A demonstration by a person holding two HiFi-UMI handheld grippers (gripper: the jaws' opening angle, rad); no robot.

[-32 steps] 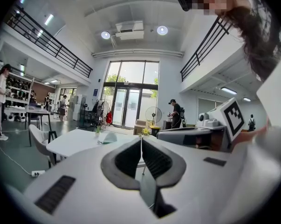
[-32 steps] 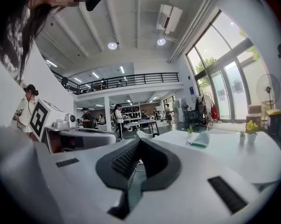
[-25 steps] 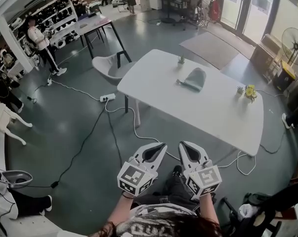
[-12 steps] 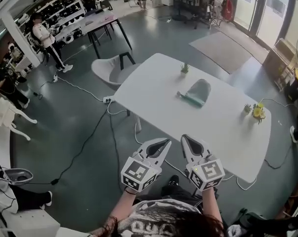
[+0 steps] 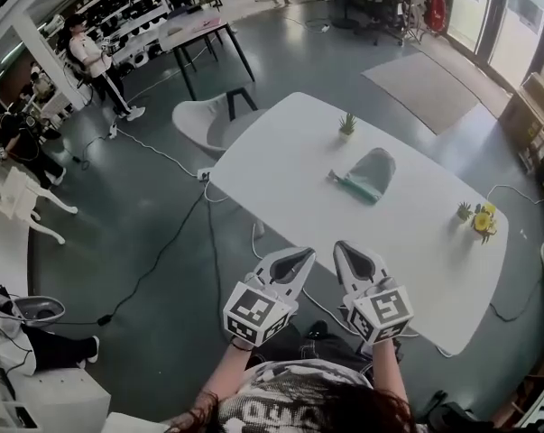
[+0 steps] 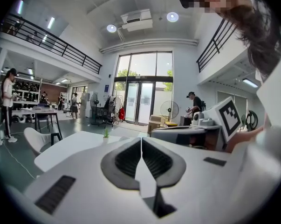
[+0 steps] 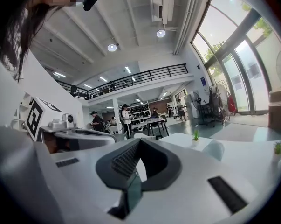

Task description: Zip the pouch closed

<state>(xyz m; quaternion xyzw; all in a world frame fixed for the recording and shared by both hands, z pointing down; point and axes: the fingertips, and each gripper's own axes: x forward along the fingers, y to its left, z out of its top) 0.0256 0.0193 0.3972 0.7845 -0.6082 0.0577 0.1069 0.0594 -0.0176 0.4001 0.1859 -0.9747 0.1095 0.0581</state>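
A grey-green pouch [image 5: 369,173] lies on the white table [image 5: 281,161], its teal zip edge turned toward me. My left gripper [image 5: 302,256] and right gripper [image 5: 342,248] are held side by side over the floor, short of the table's near edge and well away from the pouch. Both are shut with nothing between the jaws. In the left gripper view the left gripper [image 6: 141,141] has its pads pressed together. The right gripper view shows the right gripper [image 7: 138,143] closed the same way, with the pouch [image 7: 212,149] far off on the table.
A small potted plant [image 5: 347,123] stands behind the pouch and a yellow-flowered one [image 5: 481,219] at the table's right end. A white chair [image 5: 208,124] sits at the table's left end. Cables [image 5: 163,251] and a power strip [image 5: 203,174] lie on the floor. People stand at far left.
Both grippers, still shut and side by side, have come closer to the table. The table and pouch now sit lower and nearer in the head view.
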